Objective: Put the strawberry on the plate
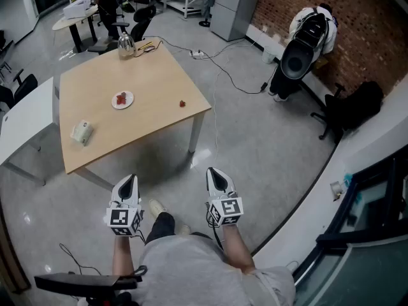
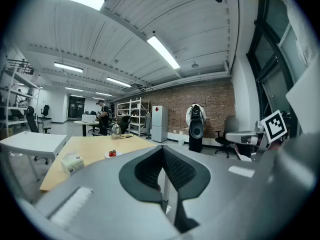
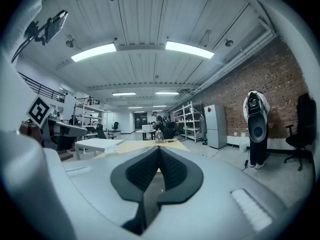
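Note:
A small red strawberry [image 1: 182,103] lies loose on the wooden table [image 1: 153,75], near its right edge. To its left a white plate [image 1: 130,101] holds something red [image 1: 121,98]; the left gripper view shows that plate [image 2: 108,156] far off. Both grippers hang over the floor, short of the table's near corner. My left gripper [image 1: 129,180] [image 2: 162,149] is shut with nothing between its jaws. My right gripper [image 1: 214,173] [image 3: 159,150] is shut and empty too. Both point toward the table.
On the table stand a tissue box [image 1: 81,132] at the near left and a metal kettle [image 1: 126,45] at the far edge. A white table [image 1: 25,116] adjoins on the left. On the floor to the right are cables [image 1: 223,75], a tall speaker [image 1: 299,55] and an office chair [image 1: 347,107].

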`<state>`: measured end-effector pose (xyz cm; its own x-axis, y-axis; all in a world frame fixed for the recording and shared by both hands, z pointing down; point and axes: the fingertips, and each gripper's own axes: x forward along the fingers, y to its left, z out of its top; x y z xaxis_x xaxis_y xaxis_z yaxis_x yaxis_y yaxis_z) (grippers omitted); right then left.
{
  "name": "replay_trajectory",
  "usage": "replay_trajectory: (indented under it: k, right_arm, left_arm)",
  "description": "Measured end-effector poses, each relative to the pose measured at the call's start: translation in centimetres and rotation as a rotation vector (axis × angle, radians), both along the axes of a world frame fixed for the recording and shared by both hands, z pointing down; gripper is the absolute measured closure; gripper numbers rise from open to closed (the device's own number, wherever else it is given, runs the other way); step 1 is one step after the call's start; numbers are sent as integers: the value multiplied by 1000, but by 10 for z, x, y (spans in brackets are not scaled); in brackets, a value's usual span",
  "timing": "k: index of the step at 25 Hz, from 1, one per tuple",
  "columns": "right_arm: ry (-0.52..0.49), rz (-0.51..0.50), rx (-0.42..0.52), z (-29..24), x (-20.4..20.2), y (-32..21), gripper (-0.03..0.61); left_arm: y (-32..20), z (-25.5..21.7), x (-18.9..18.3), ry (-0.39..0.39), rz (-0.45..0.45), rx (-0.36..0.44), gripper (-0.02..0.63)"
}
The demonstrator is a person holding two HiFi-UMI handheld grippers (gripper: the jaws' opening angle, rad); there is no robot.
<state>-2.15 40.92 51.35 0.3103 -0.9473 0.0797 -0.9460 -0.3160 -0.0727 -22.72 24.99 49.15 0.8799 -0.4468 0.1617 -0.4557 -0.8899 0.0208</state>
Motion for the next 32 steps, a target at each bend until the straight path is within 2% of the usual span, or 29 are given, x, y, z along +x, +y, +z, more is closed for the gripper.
replay_trajectory:
  k: [10, 17, 32]
  right_arm:
    - [9, -2, 8, -2, -4, -3, 572]
    - [25, 3, -35, 9, -2, -18, 572]
    - [32, 68, -63, 6, 27, -117, 572]
  left_arm:
    - [0, 3, -4, -10, -4, -13, 594]
    - [-11, 6, 3, -10, 10, -28, 594]
    - [-118, 3, 50, -17, 108, -36, 594]
